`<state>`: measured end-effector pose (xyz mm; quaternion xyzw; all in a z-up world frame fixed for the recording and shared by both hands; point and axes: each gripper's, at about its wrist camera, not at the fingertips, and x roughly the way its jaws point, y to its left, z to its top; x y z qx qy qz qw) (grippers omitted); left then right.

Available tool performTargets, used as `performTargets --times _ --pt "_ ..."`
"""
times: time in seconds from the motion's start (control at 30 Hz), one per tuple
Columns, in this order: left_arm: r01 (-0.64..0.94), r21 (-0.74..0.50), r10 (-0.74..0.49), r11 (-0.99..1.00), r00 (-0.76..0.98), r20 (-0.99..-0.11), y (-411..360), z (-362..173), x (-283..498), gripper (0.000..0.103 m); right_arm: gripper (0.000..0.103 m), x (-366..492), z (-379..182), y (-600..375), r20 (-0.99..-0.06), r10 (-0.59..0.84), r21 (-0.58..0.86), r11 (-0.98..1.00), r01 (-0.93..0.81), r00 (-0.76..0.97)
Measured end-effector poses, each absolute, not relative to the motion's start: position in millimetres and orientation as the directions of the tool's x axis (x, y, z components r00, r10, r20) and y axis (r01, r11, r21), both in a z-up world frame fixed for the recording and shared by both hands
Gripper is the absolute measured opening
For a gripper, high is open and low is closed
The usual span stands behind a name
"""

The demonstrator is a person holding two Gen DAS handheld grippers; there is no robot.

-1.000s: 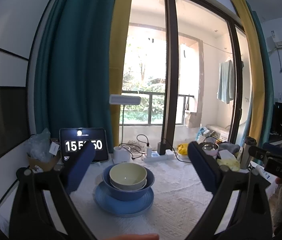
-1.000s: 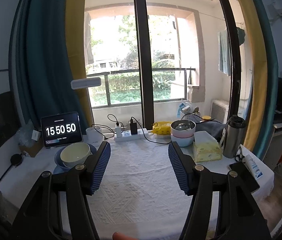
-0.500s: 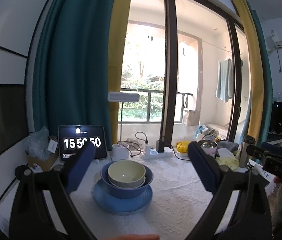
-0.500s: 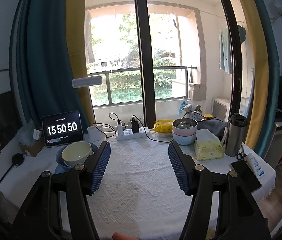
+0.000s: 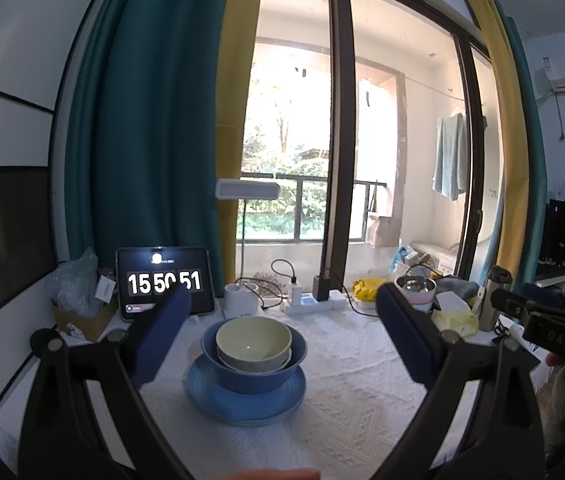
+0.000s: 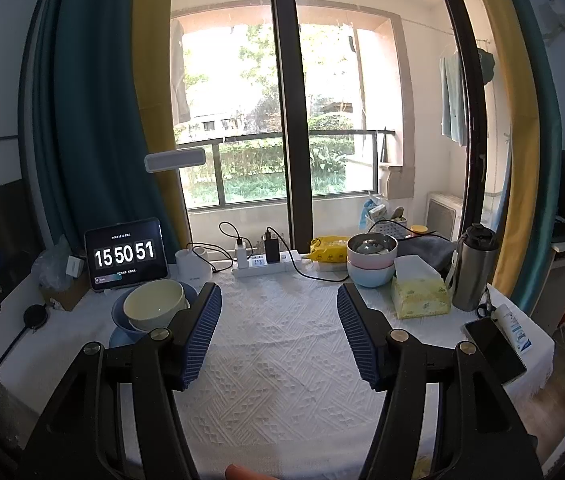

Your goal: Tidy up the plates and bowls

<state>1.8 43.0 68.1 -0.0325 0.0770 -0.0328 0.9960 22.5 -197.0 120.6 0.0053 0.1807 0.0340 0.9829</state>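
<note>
Both grippers hover over the bench [image 6: 282,360], nothing between the jaws: left gripper [image 5: 282,336] spread wide, framing the stack; right gripper [image 6: 278,336] open over bare cloth. Stack looks finished: cream bowl [image 5: 253,340] nested in blue bowl [image 5: 254,376] on blue plate [image 5: 242,406], left side of bench. Farther back right, a second bowl stack [image 6: 371,260] sits beside the tissue box [image 6: 420,294], possibly still to be merged.

- Daylight is let in through a tall window [image 6: 282,120] at the far side.
- It is flanked by teal and yellow curtains [image 6: 122,120].
- A white wall [image 5: 10,100] is seen at left.
</note>
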Motion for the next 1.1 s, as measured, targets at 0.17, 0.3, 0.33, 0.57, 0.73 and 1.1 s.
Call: performTargets --times 0.17,0.3,0.33,0.57,0.73,1.1 --pt "0.057 -0.067 -0.067 0.996 0.985 -0.158 43.7 67.1 2.0 0.095 0.064 22.5 120.8 -197.1 -0.355 0.069 0.024 0.998 -0.065 0.932" --pt "0.056 -0.067 -0.066 0.996 0.984 -0.163 43.2 67.7 1.8 0.095 0.064 22.7 120.3 -197.3 -0.356 0.07 0.025 0.998 -0.065 0.932" --pt "0.056 -0.068 -0.066 0.996 0.985 -0.16 43.2 67.5 2.0 0.095 0.064 22.7 120.4 -197.3 -0.356 0.07 0.026 0.998 -0.065 0.932" --pt "0.055 -0.064 -0.065 0.996 0.984 -0.163 42.8 67.0 3.3 0.095 0.064 23.2 120.6 -197.8 -0.355 0.07 0.025 0.998 -0.066 0.932" --pt "0.056 -0.065 -0.066 0.996 0.984 -0.164 43.7 66.8 3.2 0.095 0.064 23.6 119.2 -198.6 -0.355 0.069 0.025 0.998 -0.064 0.932" --pt "0.056 -0.064 -0.066 0.996 0.984 -0.167 44.4 66.7 2.7 0.095 0.064 23.1 118.3 -199.0 -0.355 0.071 0.029 0.997 -0.065 0.932"
